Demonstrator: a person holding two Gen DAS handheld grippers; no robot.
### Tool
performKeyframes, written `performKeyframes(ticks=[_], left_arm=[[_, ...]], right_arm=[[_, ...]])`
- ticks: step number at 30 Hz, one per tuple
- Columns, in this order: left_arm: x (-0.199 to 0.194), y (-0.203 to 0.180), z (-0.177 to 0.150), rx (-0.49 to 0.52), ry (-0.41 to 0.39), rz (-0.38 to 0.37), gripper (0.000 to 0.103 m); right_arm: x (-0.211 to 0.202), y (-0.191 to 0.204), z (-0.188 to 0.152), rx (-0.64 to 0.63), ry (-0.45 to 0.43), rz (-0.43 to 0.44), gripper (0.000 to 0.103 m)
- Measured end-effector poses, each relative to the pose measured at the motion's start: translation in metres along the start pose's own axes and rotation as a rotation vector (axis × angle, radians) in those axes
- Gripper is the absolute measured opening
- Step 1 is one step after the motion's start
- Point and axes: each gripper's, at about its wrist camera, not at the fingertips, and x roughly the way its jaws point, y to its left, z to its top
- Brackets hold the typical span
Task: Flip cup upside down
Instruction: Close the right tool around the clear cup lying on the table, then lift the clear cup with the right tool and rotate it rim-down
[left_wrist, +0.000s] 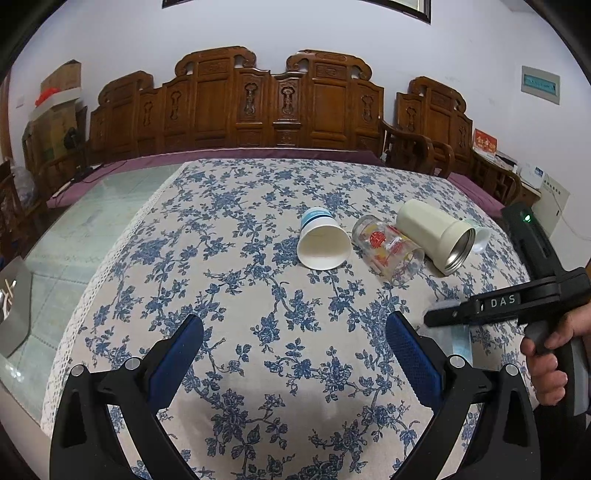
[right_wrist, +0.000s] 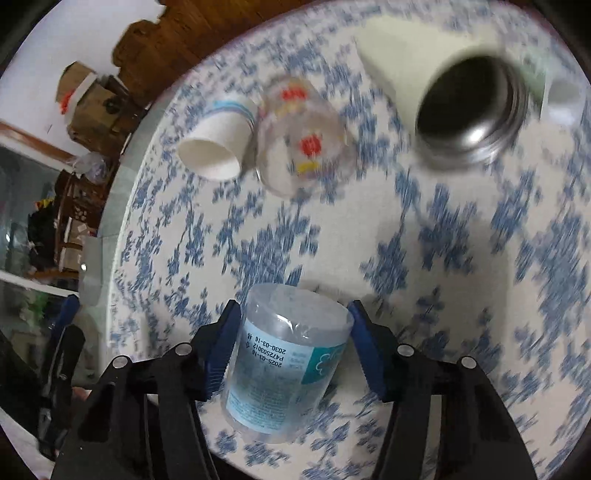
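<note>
Left claw (left_wrist: 295, 343) spread wide, low over table; right claw (right_wrist: 291, 332) clamped, tilted; hand (left_wrist: 550, 350) gripping its handle

tablecloth (left_wrist: 258, 295): blue floral, covering the table | carved wooden bench (left_wrist: 236, 107): standing along the wall behind the table | cardboard boxes (left_wrist: 59, 96): sitting stacked at far left by the bench | red card (left_wrist: 485, 140): leaning against the wall at right | wall panel (left_wrist: 540, 85): hanging upper right

A home living room: carved wooden bench (left_wrist: 236, 107) behind a floral-clothed table (left_wrist: 258, 332)
</note>
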Motion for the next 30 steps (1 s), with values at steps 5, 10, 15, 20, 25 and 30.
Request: performKeyframes(ticks=[5,10,15,20,25,30], left_arm=[[0.003,-0.003,-0.001,0.012,0.008,-0.002,0.095],[0.004,-0.004,-0.002,0.014,0.01,-0.003,0.095],[0.004,-0.005,-0.002,0.018,0.009,-0.004,0.095],[0.003,-0.006,-0.002,0.018,0.006,-0.005,0.095],[0.003,-0.006,-0.002,0.019,0.005,-0.005,0.095],[0.003,-0.007,-0.003,0.023,0.005,-0.003,0.095]], right_arm=[[-0.016,0.016,0.004,-0.17,-0.155,-0.137,0.061],[-0.028,0.025,0.005,-0.3,-0.3,-0.255,0.06],[-0.025,0.032,-0.006,-0.404,-0.372,-0.349,0.059],[-0.021,0.039,-0.024,-0.451,-0.389,-0.368,0.058],[-0.024,0.04,-0.033,-0.448,-0.399,-0.347,0.058],[-0.028,0.038,-0.038,-0.434,-0.392,-0.318,0.058]])
